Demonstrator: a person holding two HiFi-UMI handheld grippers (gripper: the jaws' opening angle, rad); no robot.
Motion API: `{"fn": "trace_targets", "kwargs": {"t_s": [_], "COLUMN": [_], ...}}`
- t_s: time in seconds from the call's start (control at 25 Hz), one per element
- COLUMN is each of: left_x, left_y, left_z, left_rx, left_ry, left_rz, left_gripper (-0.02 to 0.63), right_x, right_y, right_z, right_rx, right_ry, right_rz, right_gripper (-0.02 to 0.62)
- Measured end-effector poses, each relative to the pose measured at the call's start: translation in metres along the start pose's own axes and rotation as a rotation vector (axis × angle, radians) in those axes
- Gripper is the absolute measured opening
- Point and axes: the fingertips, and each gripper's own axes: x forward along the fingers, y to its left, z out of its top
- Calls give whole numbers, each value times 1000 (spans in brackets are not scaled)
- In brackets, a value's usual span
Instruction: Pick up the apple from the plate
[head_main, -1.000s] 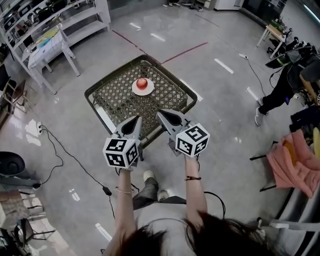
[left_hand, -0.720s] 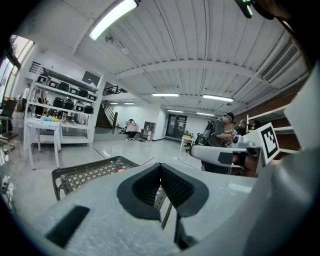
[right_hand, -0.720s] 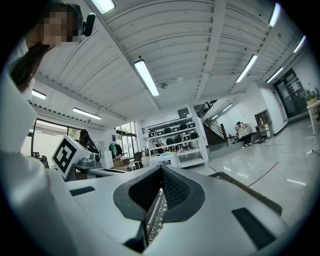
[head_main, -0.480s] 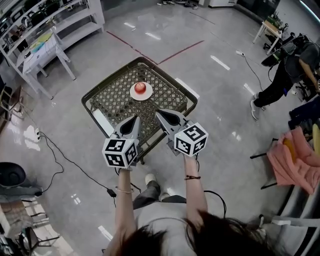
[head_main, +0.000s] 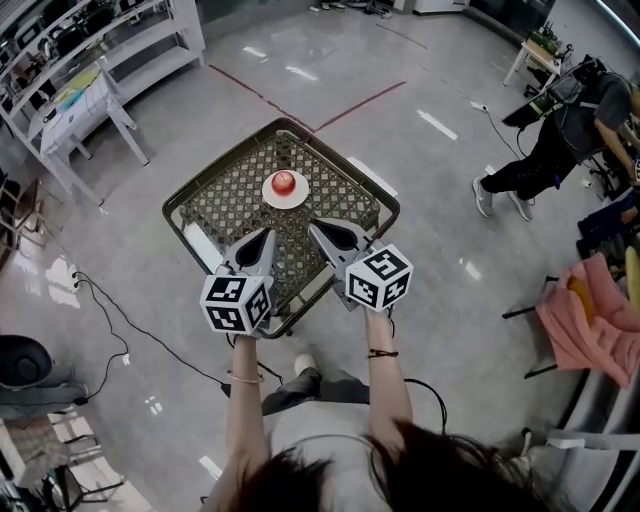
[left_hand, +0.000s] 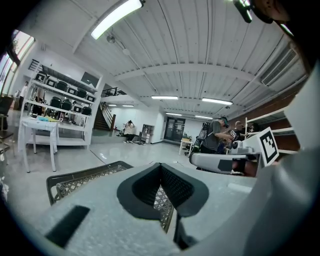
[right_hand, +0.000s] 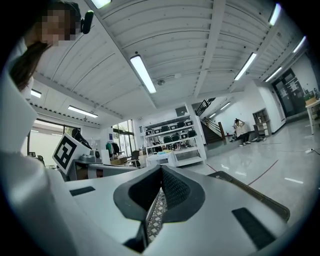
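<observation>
Head view shows the small red apple (head_main: 285, 181) sitting in the middle of a round white plate (head_main: 297, 200), which rests near the centre of a square dark wire-lattice tabletop (head_main: 220, 195) with a raised metal rim. Compared with a second ago, the person has stepped closer. The tabletop now lies nearer in the frame, and both grippers reach over its near edge rather than stopping short of it.

The left gripper (head_main: 267, 234) and the right gripper (head_main: 314, 227) point side by side toward the plate, still apart from it, with bare lattice between their tips and the plate's rim. Left gripper view shows that gripper's jaws pressed together with nothing between them. Only a sliver of lattice is visible through the slit below the tips, and the tabletop's rim (left_hand: 85, 177) runs off to the left. Right gripper view shows the same: the jaws are closed and empty, the lattice is glimpsed through the gap, and no apple is in sight.

So the approach is under way, but the grasp has not begun. Whichever gripper takes the apple will probably need to open its jaws wide and dip toward the plate before closing around the fruit.
</observation>
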Motion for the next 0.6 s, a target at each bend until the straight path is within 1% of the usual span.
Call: {"fn": "trace_targets", "kwargs": {"t_s": [0.12,0.28,0.48,0.6], "left_x": [6,15,16,22], "left_y": [5,7,3,6], "left_z": [1,2,-1,-4], "left_rx": [-2,6,14,9], "left_ry": [-2,19,-6,0], "left_rz": [-9,-16,-31,-26], "left_gripper": [9,9,9,9], "right_x": [7,13,12,16], "right_y": [-4,-12,-17,-25], "right_z": [-4,-3,-10,-13], "right_rx": [8,15,24,27], "right_ry": [5,17,17,21], "right_rz": [-6,-16,-19,-21], "right_gripper": [9,9,9,9]}}
